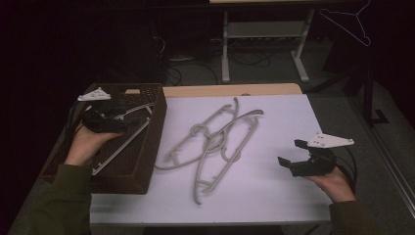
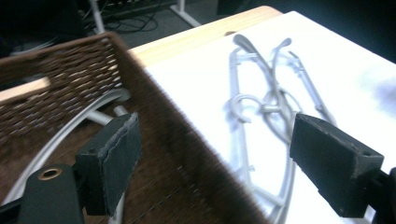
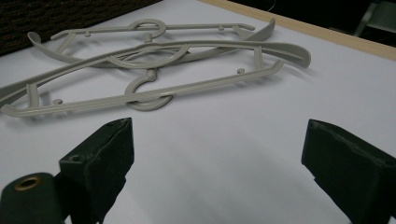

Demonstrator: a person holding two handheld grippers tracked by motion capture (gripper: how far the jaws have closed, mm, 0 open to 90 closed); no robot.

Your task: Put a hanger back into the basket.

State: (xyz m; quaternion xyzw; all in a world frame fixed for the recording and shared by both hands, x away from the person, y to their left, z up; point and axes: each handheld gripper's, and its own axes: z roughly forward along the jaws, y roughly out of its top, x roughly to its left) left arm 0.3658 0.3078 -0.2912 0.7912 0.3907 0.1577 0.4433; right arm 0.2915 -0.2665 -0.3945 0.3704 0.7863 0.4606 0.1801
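Observation:
A tangle of grey plastic hangers (image 1: 215, 139) lies overlapping in the middle of the white table top. One more grey hanger (image 1: 122, 147) rests inside the brown woven basket (image 1: 155, 127) at the left. My left gripper (image 1: 128, 121) hovers over the basket, open, with nothing between its pads. In the left gripper view the gripper (image 2: 215, 158) straddles the basket wall (image 2: 70, 84), with the basket's hanger (image 2: 84, 121) below and the table hangers (image 2: 275, 112) beyond. My right gripper (image 1: 291, 152) stands open at the table's right. In the right gripper view it (image 3: 217, 158) faces the hangers (image 3: 187, 46) from a short distance.
A bare wooden strip (image 1: 230, 90) runs along the table's far edge. Behind it stand a metal desk frame (image 1: 264, 29) and floor cables. A thin wire hanger (image 1: 350, 22) hangs at the upper right. White surface lies free between the right gripper and the hangers.

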